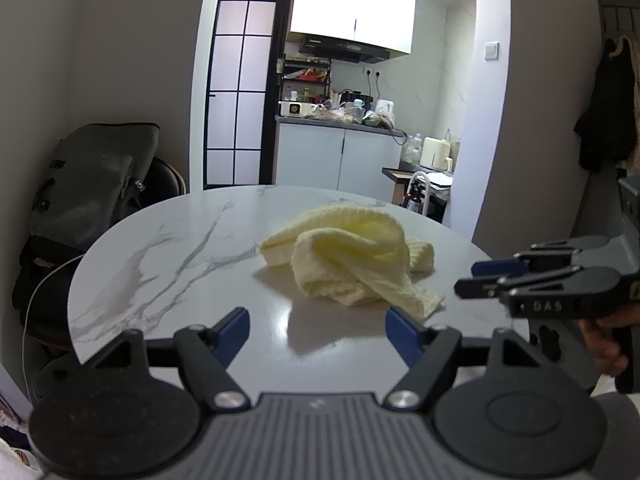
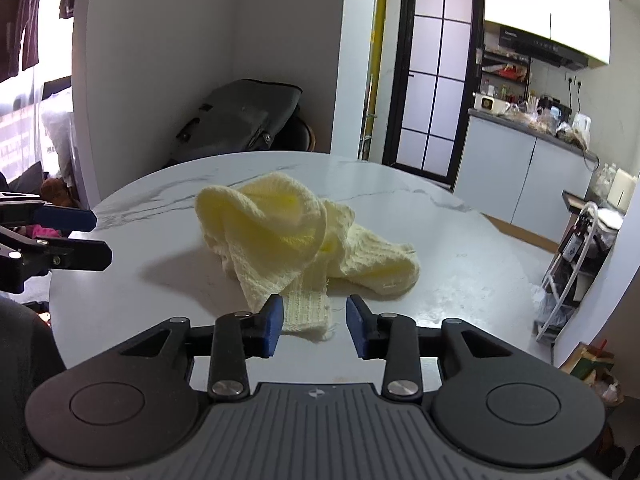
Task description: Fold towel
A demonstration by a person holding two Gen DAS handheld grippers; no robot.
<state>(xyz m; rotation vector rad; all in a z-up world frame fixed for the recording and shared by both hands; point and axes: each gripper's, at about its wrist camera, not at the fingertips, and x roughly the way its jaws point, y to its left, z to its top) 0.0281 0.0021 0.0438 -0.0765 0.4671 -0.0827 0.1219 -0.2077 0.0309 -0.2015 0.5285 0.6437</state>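
A crumpled pale yellow towel (image 1: 348, 256) (image 2: 280, 232) lies in a heap near the middle of the round white marble table (image 1: 180, 248) (image 2: 460, 260). My left gripper (image 1: 316, 320) is open wide just in front of the heap with nothing between its blue pads, and the towel's near corner lies by the right pad. My right gripper (image 2: 314, 312) is open, and a towel corner (image 2: 308, 312) lies on the table between its pads, with a gap on the right side. Each gripper also shows at the edge of the other's view: the right gripper (image 1: 480, 276) and the left gripper (image 2: 96, 236).
A grey bag (image 1: 92, 184) (image 2: 240, 116) rests on a chair behind the table. Beyond the far edge are a kitchen counter (image 1: 340, 152), a glass-paned door (image 2: 432, 76) and a low wire rack (image 2: 572, 264). A person's hand (image 1: 608, 340) holds the right gripper.
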